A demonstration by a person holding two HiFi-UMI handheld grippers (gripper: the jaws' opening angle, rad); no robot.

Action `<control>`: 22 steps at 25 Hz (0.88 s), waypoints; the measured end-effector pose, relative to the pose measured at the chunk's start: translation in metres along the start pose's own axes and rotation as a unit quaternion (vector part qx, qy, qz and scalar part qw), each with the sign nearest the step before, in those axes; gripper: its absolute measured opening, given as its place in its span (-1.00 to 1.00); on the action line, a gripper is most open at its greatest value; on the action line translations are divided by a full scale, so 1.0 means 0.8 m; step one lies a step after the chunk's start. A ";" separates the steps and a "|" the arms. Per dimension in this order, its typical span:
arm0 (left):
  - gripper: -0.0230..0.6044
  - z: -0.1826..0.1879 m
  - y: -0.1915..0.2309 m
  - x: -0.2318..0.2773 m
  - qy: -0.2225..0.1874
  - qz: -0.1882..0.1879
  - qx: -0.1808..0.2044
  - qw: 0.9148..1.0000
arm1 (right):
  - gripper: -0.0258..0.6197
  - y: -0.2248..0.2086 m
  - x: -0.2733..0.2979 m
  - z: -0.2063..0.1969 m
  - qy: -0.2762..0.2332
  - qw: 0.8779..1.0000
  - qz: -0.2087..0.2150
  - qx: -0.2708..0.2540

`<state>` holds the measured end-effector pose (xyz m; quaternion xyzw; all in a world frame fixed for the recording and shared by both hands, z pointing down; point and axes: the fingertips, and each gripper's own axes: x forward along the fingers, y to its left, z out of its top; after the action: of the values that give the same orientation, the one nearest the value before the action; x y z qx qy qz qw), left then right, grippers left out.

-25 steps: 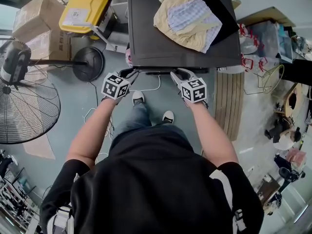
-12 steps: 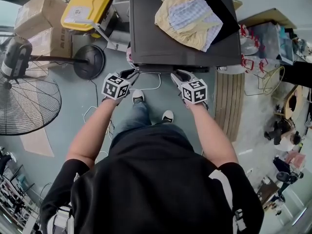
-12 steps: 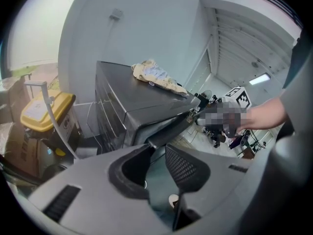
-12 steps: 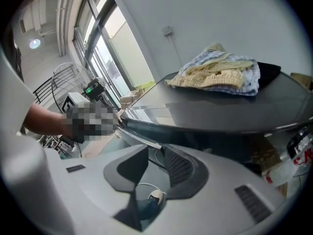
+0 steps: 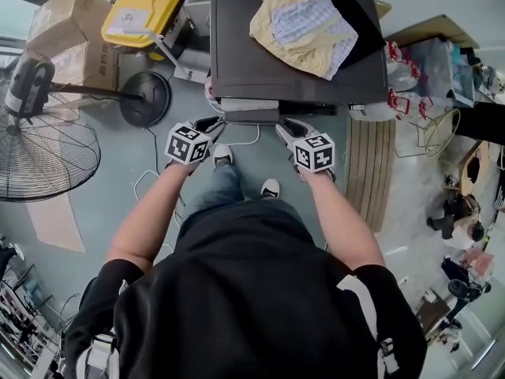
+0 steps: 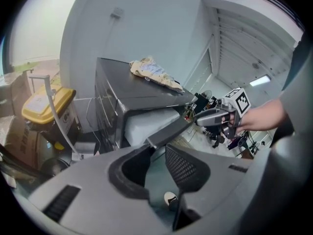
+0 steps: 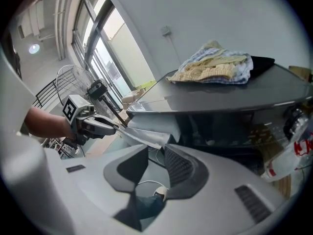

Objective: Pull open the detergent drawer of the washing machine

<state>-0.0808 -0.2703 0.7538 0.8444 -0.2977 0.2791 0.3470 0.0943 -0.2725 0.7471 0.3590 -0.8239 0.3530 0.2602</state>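
The dark grey washing machine [image 5: 260,65] stands in front of me, seen from above, with a heap of laundry [image 5: 304,26] on its lid. Its detergent drawer [image 5: 248,105] sticks out a short way from the front at the top left, pale grey with a dark front strip. My left gripper [image 5: 215,121] is shut on the left end of that strip and my right gripper [image 5: 284,123] on its right end. In the left gripper view the drawer front [image 6: 168,130] runs from my left gripper [image 6: 155,151] across to the right gripper [image 6: 205,117]. In the right gripper view the strip [image 7: 146,135] enters my right gripper [image 7: 155,151].
A large floor fan [image 5: 39,148] and its round base [image 5: 146,99] stand to the left. Behind them are a yellow bin [image 5: 142,14] and cardboard boxes [image 5: 71,30]. A slatted wooden board [image 5: 371,164] lies to the right of the machine. A white cable [image 5: 245,142] lies on the floor.
Both grippers have drawn back towards me, and the drawer has slid out of the machine's front with them, so its pale body now shows.
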 end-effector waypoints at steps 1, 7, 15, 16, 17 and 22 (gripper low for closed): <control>-0.60 -0.002 -0.002 -0.001 0.000 0.000 -0.002 1.000 | -0.60 0.002 -0.002 -0.002 0.001 1.000 0.001 0.001; -0.60 -0.019 -0.017 -0.009 0.001 -0.003 -0.012 1.000 | -0.60 0.012 -0.012 -0.021 0.009 1.000 0.009 0.003; -0.60 -0.037 -0.035 -0.016 0.004 -0.004 -0.023 1.000 | -0.60 0.023 -0.025 -0.042 0.015 1.000 0.015 0.009; -0.60 -0.039 -0.037 -0.016 0.004 -0.004 -0.023 1.000 | -0.60 0.024 -0.026 -0.044 0.015 1.000 0.016 0.009; -0.60 -0.041 -0.038 -0.017 0.004 -0.004 -0.023 1.000 | -0.60 0.024 -0.026 -0.046 0.015 1.000 0.016 0.009; -0.60 -0.052 -0.045 -0.019 0.006 -0.005 -0.023 1.000 | -0.60 0.030 -0.031 -0.057 0.016 1.000 0.017 0.012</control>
<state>-0.0768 -0.2130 0.7530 0.8363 -0.2973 0.2754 0.3694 0.0992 -0.2154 0.7489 0.3430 -0.8211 0.3730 0.2628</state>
